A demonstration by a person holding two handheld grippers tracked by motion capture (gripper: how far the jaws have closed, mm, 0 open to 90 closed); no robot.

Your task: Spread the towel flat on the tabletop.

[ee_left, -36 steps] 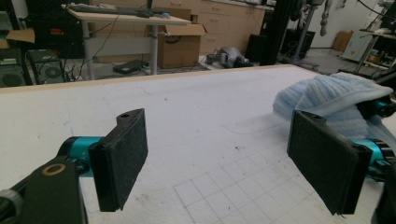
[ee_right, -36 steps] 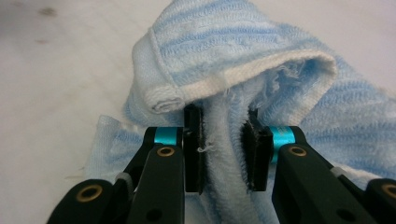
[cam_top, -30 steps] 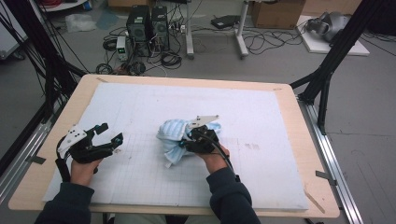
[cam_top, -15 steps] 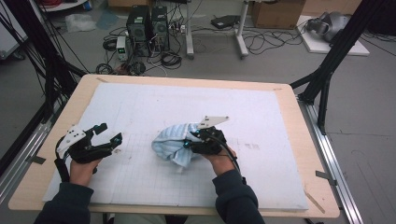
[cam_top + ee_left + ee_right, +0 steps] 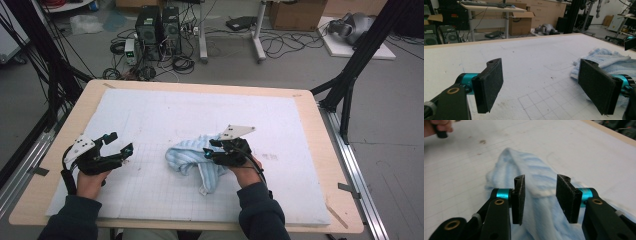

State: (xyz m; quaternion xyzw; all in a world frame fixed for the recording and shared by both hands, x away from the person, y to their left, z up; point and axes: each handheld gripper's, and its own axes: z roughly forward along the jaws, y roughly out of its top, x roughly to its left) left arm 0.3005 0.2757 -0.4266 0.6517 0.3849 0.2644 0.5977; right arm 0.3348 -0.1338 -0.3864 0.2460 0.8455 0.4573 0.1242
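Towel (image 5: 192, 160), pale blue with faint stripes, crumpled in a loose heap on the white gridded mat (image 5: 165, 115), directly under and ahead of the right gripper (image 5: 209, 152). Seen along that gripper's own jaws in the right gripper view as a soft ridge (image 5: 534, 185) running away between the two black pads (image 5: 519, 198), with cloth passing beneath both. Spread mostly to the left of the right gripper in the high view, with one tail hanging back toward the person just beside that hand.

Mat covering most of the wooden table (image 5: 320, 165), grid lines drawn on the part nearest both grippers, plain white farther out.

Right gripper held low over the near edge of the towel, jaws partly parted, just been opening, pads (image 5: 570, 197) apart from the cloth on either side rather than pinching it; towel between them but not gripped. Grey three-cornered plate (image 5: 237, 131) on top, tilted up beyond the hand.

Left gripper (image 5: 119, 145) well apart from the towel, out at the left side of the mat, resting just above the bare grid. Jaws wide, nothing between them. In the left gripper view, towel (image 5: 609, 60) lying beyond the right-hand pad (image 5: 599, 87), close to it but apart.
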